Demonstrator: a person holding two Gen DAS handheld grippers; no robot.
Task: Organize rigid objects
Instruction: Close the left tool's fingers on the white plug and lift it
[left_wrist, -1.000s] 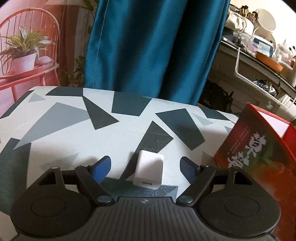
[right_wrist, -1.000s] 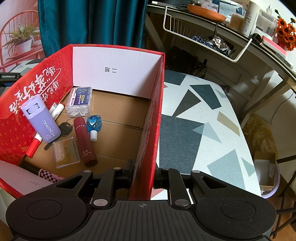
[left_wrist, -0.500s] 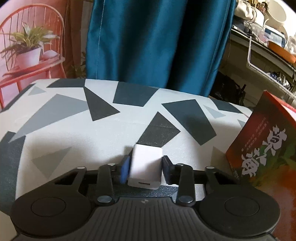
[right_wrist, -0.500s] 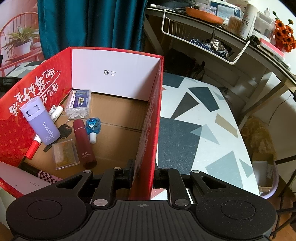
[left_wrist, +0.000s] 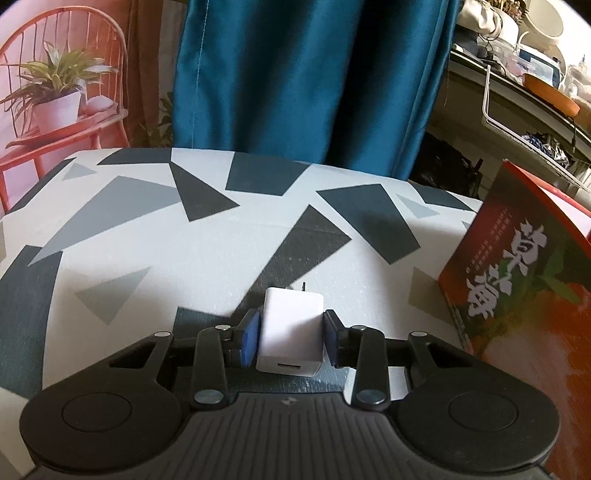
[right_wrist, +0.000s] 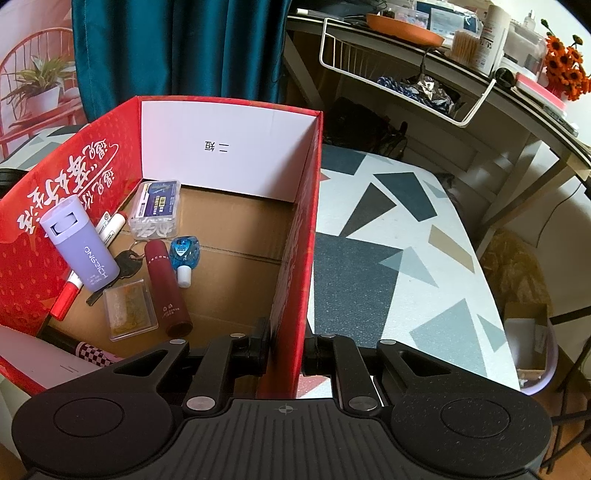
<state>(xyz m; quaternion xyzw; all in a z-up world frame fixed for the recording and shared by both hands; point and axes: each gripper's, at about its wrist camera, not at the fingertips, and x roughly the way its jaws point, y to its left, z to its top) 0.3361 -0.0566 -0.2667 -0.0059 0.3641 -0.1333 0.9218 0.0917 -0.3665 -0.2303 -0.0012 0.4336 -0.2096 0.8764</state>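
Observation:
A white charger cube (left_wrist: 291, 328) sits between the blue pads of my left gripper (left_wrist: 290, 338), which is shut on it just above the patterned tabletop (left_wrist: 184, 258). Its metal prongs point away from the camera. The red cardboard box (left_wrist: 524, 280) stands to the right of it. In the right wrist view my right gripper (right_wrist: 286, 349) is shut on the near right wall of the same red box (right_wrist: 295, 258). Inside lie a lilac bottle (right_wrist: 79, 245), a maroon tube (right_wrist: 166, 286), a blue correction tape (right_wrist: 184, 254), markers, keys and small clear cases.
A teal curtain (left_wrist: 306, 81) hangs behind the table. A red chair with a potted plant (left_wrist: 55, 99) stands at the far left. A cluttered shelf with a white wire basket (right_wrist: 402, 81) runs along the right. Bare patterned tabletop (right_wrist: 388, 258) lies right of the box.
My left gripper closed from wide open onto the white charger cube, and the cube now sits slightly higher off the table. The right gripper kept its hold on the box wall.

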